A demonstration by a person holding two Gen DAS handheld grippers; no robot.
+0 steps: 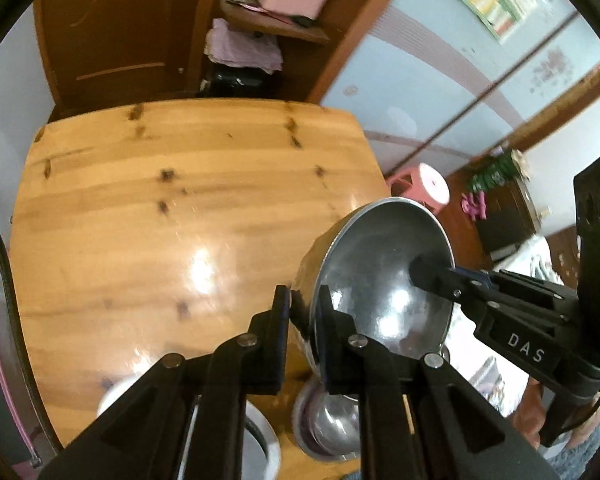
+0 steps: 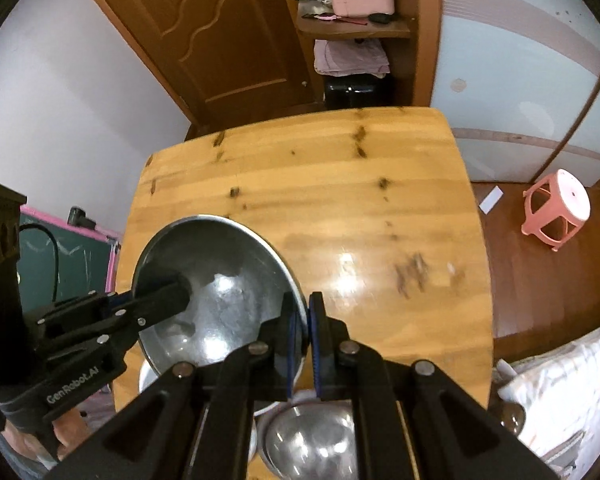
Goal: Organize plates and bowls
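Black linkage arms filling the lower edge of both wrist views, each pair ending in fingers pinched tight on the rim of one large steel bowl (image 1: 380, 276). Left gripper (image 1: 305, 308) clamped on the bowl's near-left rim, one finger against the outer wall and the other inside, metal edge sandwiched between the pads with no gap showing. Right gripper (image 2: 305, 328) pressed together on the opposite rim, blue-lined pads squeezing the thin edge, bowl body lying to the left of those jaws in the right wrist view. Held between the two grips, bowl tilted, hollow facing toward the cameras, raised clear above the wooden table (image 1: 160, 208). Seen also from the left wrist view, right gripper reaching in from the right, one fingertip inside the bowl. Below the lifted bowl, at the table's near edge, a second steel bowl (image 2: 316, 436) sitting in a dish with a purple rim (image 1: 302, 420), and just beside it to the left a white bowl (image 1: 260, 440), mostly hidden behind the linkages. Off the table to the right, a pink stool (image 2: 556, 212) standing on the wooden floor.
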